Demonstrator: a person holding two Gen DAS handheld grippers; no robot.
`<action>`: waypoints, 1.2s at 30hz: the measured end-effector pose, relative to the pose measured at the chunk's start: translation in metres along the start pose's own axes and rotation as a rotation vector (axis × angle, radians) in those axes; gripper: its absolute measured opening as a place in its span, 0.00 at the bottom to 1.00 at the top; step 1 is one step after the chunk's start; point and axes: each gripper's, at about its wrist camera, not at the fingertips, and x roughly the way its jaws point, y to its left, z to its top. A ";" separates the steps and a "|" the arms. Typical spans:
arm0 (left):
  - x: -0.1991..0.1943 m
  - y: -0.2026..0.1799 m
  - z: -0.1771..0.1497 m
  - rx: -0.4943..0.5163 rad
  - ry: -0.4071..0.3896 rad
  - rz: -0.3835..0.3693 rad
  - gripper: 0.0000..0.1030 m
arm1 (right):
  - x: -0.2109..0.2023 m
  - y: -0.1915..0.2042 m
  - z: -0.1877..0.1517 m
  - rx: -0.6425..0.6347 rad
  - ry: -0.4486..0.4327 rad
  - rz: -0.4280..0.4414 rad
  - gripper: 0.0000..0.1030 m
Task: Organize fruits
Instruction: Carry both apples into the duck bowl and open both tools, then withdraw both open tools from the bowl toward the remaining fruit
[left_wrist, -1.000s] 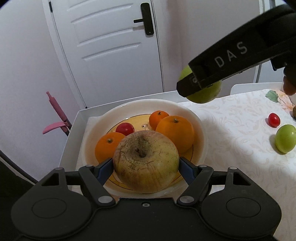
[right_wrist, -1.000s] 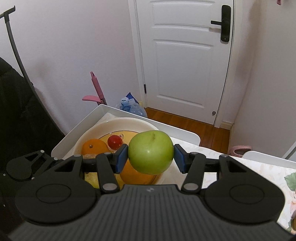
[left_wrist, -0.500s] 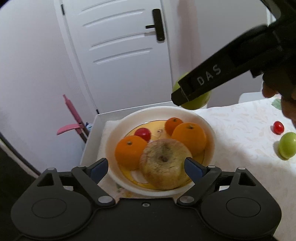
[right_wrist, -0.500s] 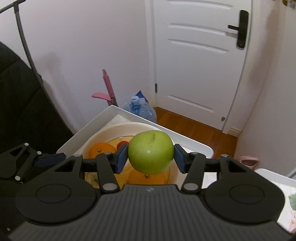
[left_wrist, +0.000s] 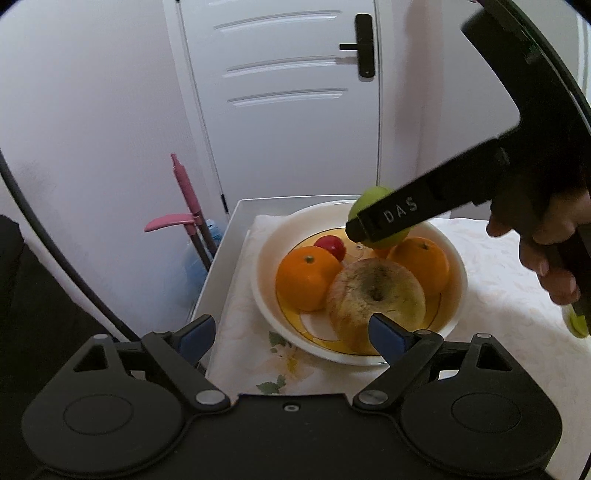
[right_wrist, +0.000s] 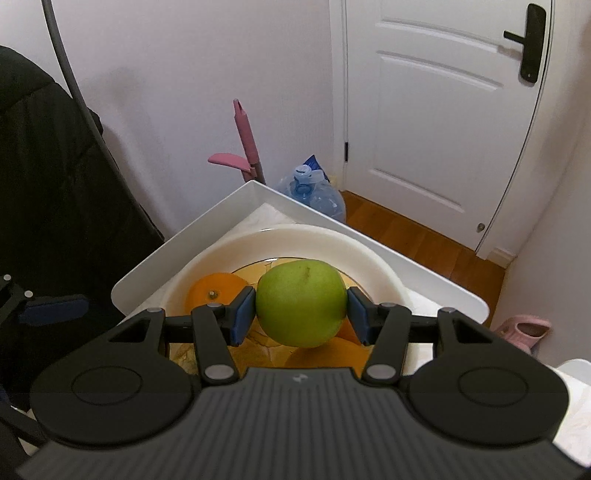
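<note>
A white bowl (left_wrist: 266, 258) with a yellow inside holds a large wrinkled brown apple (left_wrist: 373, 295), two oranges (left_wrist: 304, 277) and a small red fruit (left_wrist: 330, 246). My left gripper (left_wrist: 291, 334) is open and empty, just in front of the bowl's near rim. My right gripper (right_wrist: 301, 314) is shut on a green apple (right_wrist: 301, 302) and holds it above the bowl (right_wrist: 332, 240). The green apple also shows in the left wrist view (left_wrist: 369, 199), over the bowl's far side.
The bowl stands on a floral cloth (left_wrist: 498, 295) at the corner of a white table (right_wrist: 207, 225). Another green fruit (left_wrist: 578, 323) lies on the cloth at the right. A pink tool (left_wrist: 184, 206), a water bottle (right_wrist: 314, 192) and a white door (left_wrist: 295, 92) lie beyond.
My left gripper let go of the brown apple in the bowl, opened and drew back. My right gripper carried the green apple down over the bowl.
</note>
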 end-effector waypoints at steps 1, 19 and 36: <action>0.000 0.002 0.000 -0.005 0.002 0.002 0.90 | 0.001 0.000 -0.002 0.001 -0.002 0.003 0.67; -0.003 0.016 -0.002 -0.013 0.016 -0.008 0.90 | -0.019 0.005 -0.010 0.036 -0.080 -0.050 1.00; -0.048 0.008 0.021 0.014 -0.036 -0.033 0.90 | -0.120 0.009 -0.019 0.104 -0.116 -0.158 1.00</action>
